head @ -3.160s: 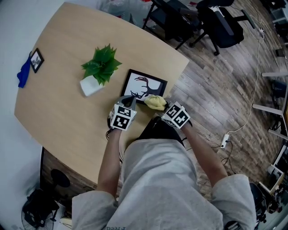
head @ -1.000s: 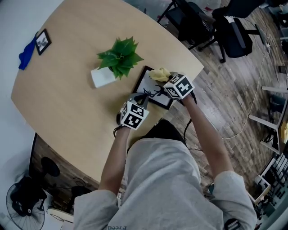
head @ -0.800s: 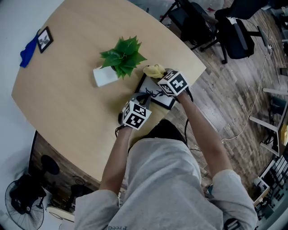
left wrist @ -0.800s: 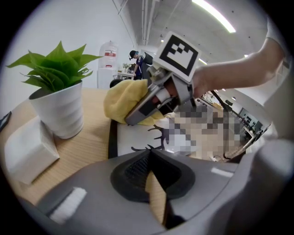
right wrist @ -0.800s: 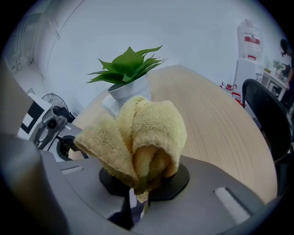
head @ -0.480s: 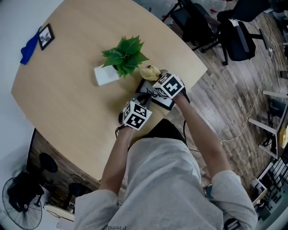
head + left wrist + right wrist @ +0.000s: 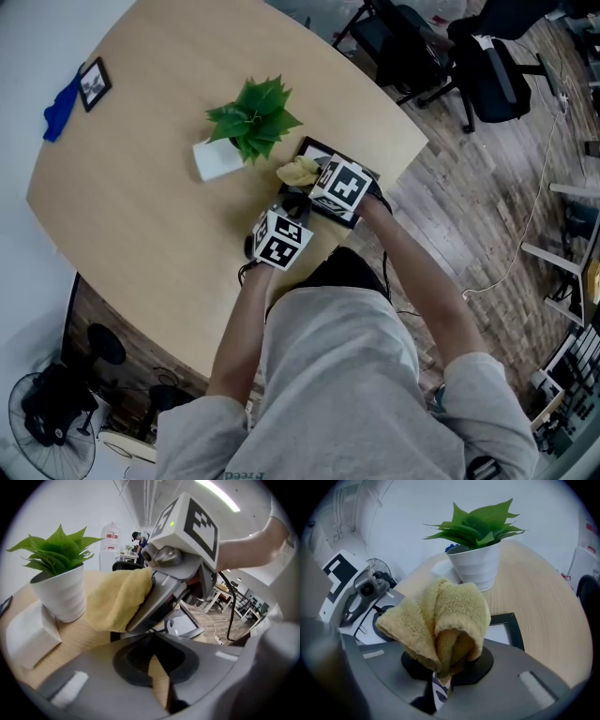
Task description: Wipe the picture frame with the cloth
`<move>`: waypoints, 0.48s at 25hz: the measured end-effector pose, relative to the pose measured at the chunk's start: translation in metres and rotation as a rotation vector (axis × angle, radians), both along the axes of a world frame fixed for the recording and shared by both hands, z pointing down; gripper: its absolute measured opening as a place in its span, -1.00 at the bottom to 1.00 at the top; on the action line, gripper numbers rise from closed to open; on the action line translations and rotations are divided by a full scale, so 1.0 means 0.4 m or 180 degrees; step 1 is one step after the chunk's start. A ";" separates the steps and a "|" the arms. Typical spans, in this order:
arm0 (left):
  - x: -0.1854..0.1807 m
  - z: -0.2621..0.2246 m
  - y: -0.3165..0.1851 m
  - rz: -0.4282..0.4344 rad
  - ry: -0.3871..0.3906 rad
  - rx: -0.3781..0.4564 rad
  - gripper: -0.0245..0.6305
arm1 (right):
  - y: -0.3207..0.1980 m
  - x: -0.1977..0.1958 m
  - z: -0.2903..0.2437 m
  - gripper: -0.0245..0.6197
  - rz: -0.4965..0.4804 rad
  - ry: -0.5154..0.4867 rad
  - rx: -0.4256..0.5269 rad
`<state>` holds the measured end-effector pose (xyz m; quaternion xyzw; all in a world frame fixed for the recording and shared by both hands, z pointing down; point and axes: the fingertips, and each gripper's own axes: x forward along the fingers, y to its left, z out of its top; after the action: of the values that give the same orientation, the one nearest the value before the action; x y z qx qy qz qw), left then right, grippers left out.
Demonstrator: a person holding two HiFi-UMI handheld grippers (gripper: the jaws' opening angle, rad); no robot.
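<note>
Right claw (image 7: 442,679) holds cloth (image 7: 440,620) over frame (image 7: 513,630); left claw (image 7: 151,637) seemingly shut.

Open-plan office, possibly a lab workspace. Black swivel chairs (image 7: 487,56) stand on a wood-plank floor (image 7: 469,178) beyond a rounded pale-wood table (image 7: 131,206). Floor fan (image 7: 36,429) below the table edge. Ceiling strip lights (image 7: 220,494); more desks (image 7: 224,598) behind.

text: none legible | left marker cube (image 7: 279,239), right marker cube (image 7: 339,185): black-white square patterns only, no characters | red label (image 7: 111,535) on white canister beyond left fingers: too small | shirt print (image 7: 242,475): blurred
</note>
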<state>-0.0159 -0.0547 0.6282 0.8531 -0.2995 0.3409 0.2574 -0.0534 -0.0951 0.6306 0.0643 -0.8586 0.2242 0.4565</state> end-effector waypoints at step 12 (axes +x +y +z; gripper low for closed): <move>0.000 -0.001 -0.001 0.0029 -0.0047 0.0004 -0.77 | 0.028 0.070 -0.005 -0.80 0.0044 -0.0003 0.0035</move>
<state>-0.0159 -0.0552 0.6277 0.8521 -0.2978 0.3481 0.2532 -0.0255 -0.0840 0.6284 0.0726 -0.8596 0.2226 0.4542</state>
